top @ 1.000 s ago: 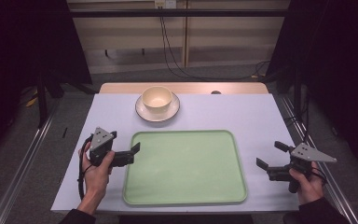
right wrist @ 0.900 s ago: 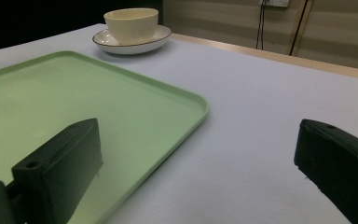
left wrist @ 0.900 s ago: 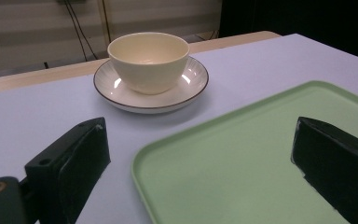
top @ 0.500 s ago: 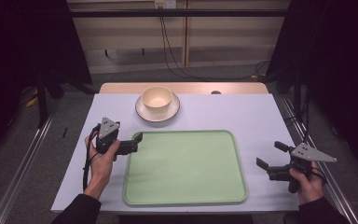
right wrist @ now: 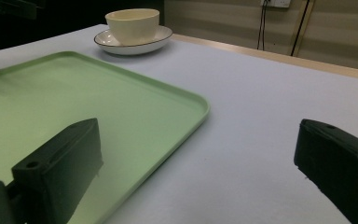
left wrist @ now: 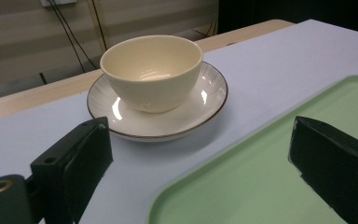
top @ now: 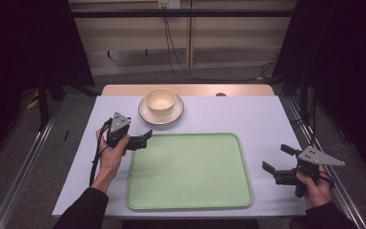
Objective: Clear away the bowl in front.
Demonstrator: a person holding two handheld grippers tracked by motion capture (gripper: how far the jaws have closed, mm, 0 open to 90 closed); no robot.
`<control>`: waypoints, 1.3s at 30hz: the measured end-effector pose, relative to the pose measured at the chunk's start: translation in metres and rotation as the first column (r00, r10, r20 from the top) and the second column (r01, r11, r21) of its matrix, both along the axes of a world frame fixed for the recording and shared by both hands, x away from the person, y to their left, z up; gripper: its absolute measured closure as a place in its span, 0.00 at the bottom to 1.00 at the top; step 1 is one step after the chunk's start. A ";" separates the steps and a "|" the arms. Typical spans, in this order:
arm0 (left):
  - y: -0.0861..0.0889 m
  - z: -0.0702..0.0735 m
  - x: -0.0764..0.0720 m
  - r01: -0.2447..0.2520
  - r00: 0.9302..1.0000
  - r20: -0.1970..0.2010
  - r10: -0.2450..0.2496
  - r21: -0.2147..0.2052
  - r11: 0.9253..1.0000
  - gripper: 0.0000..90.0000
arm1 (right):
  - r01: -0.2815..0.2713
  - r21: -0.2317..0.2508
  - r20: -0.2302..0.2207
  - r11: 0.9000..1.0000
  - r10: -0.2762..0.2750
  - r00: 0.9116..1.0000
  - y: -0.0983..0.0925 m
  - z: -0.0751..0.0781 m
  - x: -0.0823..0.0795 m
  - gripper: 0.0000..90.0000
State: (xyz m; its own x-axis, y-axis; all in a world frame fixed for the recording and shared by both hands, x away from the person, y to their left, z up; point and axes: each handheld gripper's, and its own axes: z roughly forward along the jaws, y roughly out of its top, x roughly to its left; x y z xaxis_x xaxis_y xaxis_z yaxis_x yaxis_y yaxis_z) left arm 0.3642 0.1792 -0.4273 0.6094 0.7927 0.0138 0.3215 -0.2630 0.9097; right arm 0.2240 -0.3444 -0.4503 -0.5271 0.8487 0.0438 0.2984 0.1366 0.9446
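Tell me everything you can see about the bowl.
The bowl is cream, glossy and looks ceramic, with a round rim and walls narrowing to a small base. It is empty and upright, centred on a pale saucer with a dark rim and fine ribbing, at the far side of the table beyond the green tray. Only the saucer touches it. The left gripper, jaws open, points toward it but stands apart.

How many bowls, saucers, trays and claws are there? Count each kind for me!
Bowls: 1, the cream bowl
Saucers: 1, the white saucer under the bowl
Trays: 1, the green tray
Claws: 2, the left claw and the right claw, both open
Total: 5
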 end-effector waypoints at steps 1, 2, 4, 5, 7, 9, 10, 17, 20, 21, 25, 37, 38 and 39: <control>0.000 0.000 0.000 0.000 1.000 0.000 0.000 0.000 1.000 0.07 | -0.001 0.001 0.000 1.000 0.001 1.000 0.000 0.000 0.000 0.01; -0.002 -0.002 0.005 0.004 1.000 -0.017 -0.003 0.020 1.000 0.07 | -0.006 -0.002 -0.001 1.000 0.006 1.000 0.000 0.000 0.000 0.01; -0.002 -0.001 0.009 0.025 0.999 -0.037 -0.024 0.026 0.999 0.07 | -0.007 0.001 -0.002 1.000 0.007 1.000 0.001 0.000 0.000 0.01; -0.003 0.000 0.012 0.022 0.999 -0.043 -0.021 0.016 1.000 0.06 | -0.007 0.001 -0.002 1.000 0.007 1.000 0.000 0.000 0.000 0.01; -0.004 0.001 0.017 0.012 0.999 -0.037 -0.012 0.003 1.000 0.07 | -0.005 -0.006 -0.002 1.000 0.005 1.000 0.000 -0.001 0.001 0.01; -0.006 0.002 0.023 0.015 0.998 -0.054 -0.014 0.009 1.000 0.06 | -0.011 -0.012 -0.010 1.000 0.010 1.000 0.002 -0.002 0.001 0.01; -0.007 0.003 0.026 0.015 0.999 -0.047 -0.014 0.007 1.000 0.06 | -0.013 -0.014 -0.010 1.000 0.013 1.000 0.002 -0.002 0.001 0.01; -0.011 0.000 0.044 0.017 0.998 -0.057 -0.016 0.005 1.000 0.08 | -0.014 -0.013 0.002 1.000 0.014 1.000 0.001 -0.001 0.001 0.01; -0.012 0.002 0.050 0.014 0.998 -0.056 -0.013 0.003 1.000 0.09 | -0.015 -0.011 -0.001 1.000 0.015 1.000 0.001 -0.001 0.001 0.01; -0.013 0.002 0.054 0.005 0.998 -0.067 -0.005 0.005 1.000 0.09 | -0.014 -0.010 -0.001 1.000 0.014 1.000 0.001 -0.001 0.001 0.01; -0.014 0.003 0.062 -0.014 0.997 -0.078 0.015 0.008 1.000 0.09 | -0.019 -0.005 -0.002 1.000 0.019 1.000 0.001 -0.001 0.001 0.01; -0.020 0.011 0.088 -0.037 0.993 -0.108 0.039 0.014 0.999 0.12 | -0.023 0.001 -0.002 1.000 0.023 1.000 0.000 -0.001 0.001 0.01; -0.020 0.011 0.089 -0.037 0.993 -0.109 0.038 0.006 0.999 0.12 | -0.022 0.004 -0.004 1.000 0.022 1.000 0.000 -0.001 0.001 0.01; -0.020 0.012 0.092 -0.036 0.993 -0.115 0.038 0.016 0.999 0.13 | -0.022 0.004 -0.004 1.000 0.022 1.000 0.000 -0.002 0.001 0.01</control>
